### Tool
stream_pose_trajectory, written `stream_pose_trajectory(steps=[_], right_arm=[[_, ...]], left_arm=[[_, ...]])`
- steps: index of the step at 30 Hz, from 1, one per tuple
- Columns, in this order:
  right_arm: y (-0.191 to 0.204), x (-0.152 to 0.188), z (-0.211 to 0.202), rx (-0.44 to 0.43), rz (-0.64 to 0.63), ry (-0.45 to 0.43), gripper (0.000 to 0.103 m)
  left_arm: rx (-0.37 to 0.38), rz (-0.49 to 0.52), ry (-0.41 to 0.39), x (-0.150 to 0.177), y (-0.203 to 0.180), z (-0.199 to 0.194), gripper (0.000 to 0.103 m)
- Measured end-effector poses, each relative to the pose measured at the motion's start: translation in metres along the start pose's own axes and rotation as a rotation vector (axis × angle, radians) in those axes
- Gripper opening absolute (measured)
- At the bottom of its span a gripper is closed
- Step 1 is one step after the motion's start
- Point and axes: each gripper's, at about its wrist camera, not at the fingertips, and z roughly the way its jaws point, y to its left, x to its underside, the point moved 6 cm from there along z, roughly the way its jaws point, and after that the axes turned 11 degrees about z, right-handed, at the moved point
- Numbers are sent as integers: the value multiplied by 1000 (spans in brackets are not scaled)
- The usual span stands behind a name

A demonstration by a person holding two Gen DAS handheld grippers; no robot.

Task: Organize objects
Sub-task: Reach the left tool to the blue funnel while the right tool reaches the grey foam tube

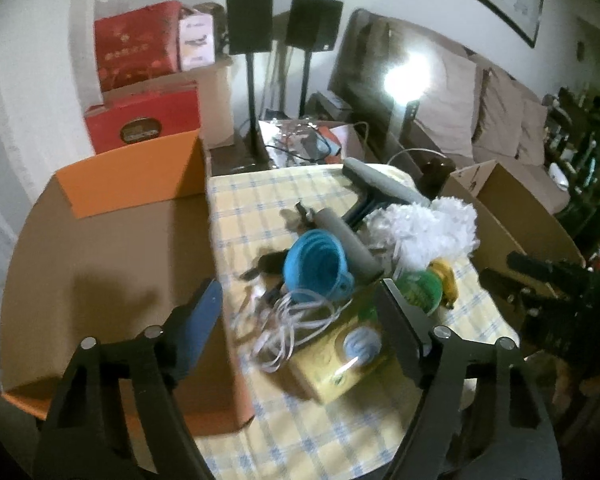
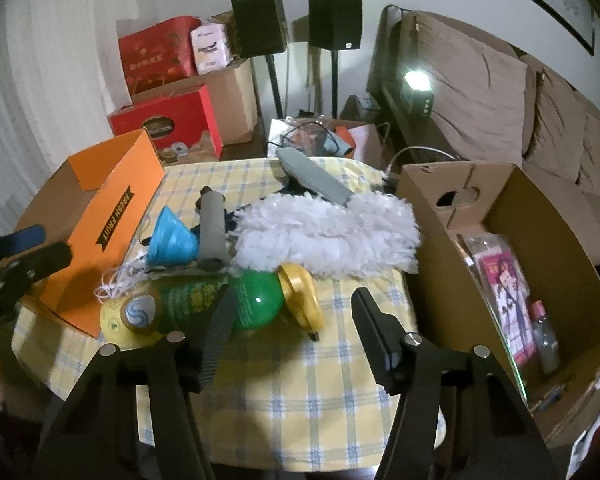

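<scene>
A pile lies on the yellow checked tablecloth [image 2: 300,392]: a blue collapsible funnel [image 1: 314,266] [image 2: 172,240], a white cable [image 1: 288,328], a grey roll [image 2: 214,232], a white fluffy mop head [image 2: 332,232] [image 1: 424,232], a green spray bottle [image 2: 220,304] with yellow trigger [image 2: 300,300], and a yellow box [image 1: 340,364]. My left gripper [image 1: 300,312] is open above the cable and yellow box. My right gripper [image 2: 292,312] is open just in front of the green bottle.
An orange fruit box [image 1: 112,248] [image 2: 100,220] stands open at the table's left. A brown cardboard box [image 2: 520,280] at the right holds a pink packet and a small bottle. Red boxes, speakers on stands and a sofa stand behind.
</scene>
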Motion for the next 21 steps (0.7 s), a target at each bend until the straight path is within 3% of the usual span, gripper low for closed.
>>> stream_pose_trajectory(steps=[8,11,14,19,21], right_arm=[[6,-14,10,-48,14,17,61],[5,-17,13,-52,18,20,61],[4,-19,14,-50,20,21,61],[-1,-19,18,-42,28,28,61],[-3,-19,19,-40,30,31,61]], left_arm=[[37,17,39,-23,-14,32,67],[37,42,75,-25,-21,48,52],[40,57,116,-25,-26,66,45],[67,53,168,-27,-29,88,42],[74,59,191,-26,-32,94,36]])
